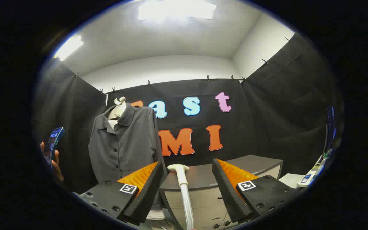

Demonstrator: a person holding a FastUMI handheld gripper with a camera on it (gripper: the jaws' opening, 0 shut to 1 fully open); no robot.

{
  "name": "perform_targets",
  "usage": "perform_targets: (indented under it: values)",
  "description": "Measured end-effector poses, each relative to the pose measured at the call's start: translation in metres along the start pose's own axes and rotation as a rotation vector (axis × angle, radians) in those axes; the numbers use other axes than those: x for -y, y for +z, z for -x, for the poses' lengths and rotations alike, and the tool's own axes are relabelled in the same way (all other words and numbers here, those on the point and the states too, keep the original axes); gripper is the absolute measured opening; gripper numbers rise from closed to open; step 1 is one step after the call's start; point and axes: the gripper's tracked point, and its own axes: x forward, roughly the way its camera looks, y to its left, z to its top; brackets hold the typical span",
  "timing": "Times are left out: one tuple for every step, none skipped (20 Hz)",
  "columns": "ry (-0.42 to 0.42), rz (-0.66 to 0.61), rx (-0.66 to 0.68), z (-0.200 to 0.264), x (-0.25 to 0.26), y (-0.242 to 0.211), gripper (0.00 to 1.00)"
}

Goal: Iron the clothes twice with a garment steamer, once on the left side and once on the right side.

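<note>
The gripper (pixel 187 188) is seen released, jaws spread either side of the garment steamer (pixel 182 185) standing lower centre (ready for grasping, presumably); the grey shirt (pixel 125 140) is hung left of centre for steaming.

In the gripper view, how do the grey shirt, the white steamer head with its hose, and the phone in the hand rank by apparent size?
1. grey shirt, beyond the open tool.
2. steamer head and hose, between the fingers; nearness may enlarge it.
3. phone, held by a hand beside the shirt.
</note>
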Motion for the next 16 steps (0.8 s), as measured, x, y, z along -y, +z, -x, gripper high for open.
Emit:
perform_targets:
  values:
    - [0.000, 0.000, 0.000, 0.003, 0.001, 0.001, 0.98]
    - [-0.001, -0.001, 0.000, 0.004, 0.002, 0.002, 0.98]
    - [-0.001, -0.002, 0.002, 0.006, 0.002, 0.001, 0.98]
    - [-0.001, -0.004, 0.003, 0.007, 0.001, 0.002, 0.98]
    - [0.002, -0.006, 0.003, 0.007, 0.000, 0.003, 0.98]
    - [0.006, -0.006, 0.005, 0.008, -0.003, 0.003, 0.98]
    - [0.008, -0.002, 0.006, 0.009, -0.005, 0.004, 0.98]
    - [0.009, 0.003, 0.006, 0.010, -0.005, 0.003, 0.98]
    - [0.010, 0.007, 0.005, 0.010, -0.006, 0.002, 0.98]
    - [0.012, 0.009, 0.004, 0.011, -0.007, 0.002, 0.98]
    - [0.017, 0.009, 0.004, 0.011, -0.010, 0.002, 0.98]
    - [0.021, 0.009, 0.003, 0.012, -0.011, 0.001, 0.98]
    - [0.025, 0.010, 0.002, 0.011, -0.013, 0.002, 0.98]
    - [0.028, 0.010, 0.002, 0.010, -0.013, 0.002, 0.98]
    - [0.031, 0.010, 0.001, 0.011, -0.014, 0.002, 0.98]
    - [0.033, 0.010, 0.001, 0.010, -0.016, 0.001, 0.98]
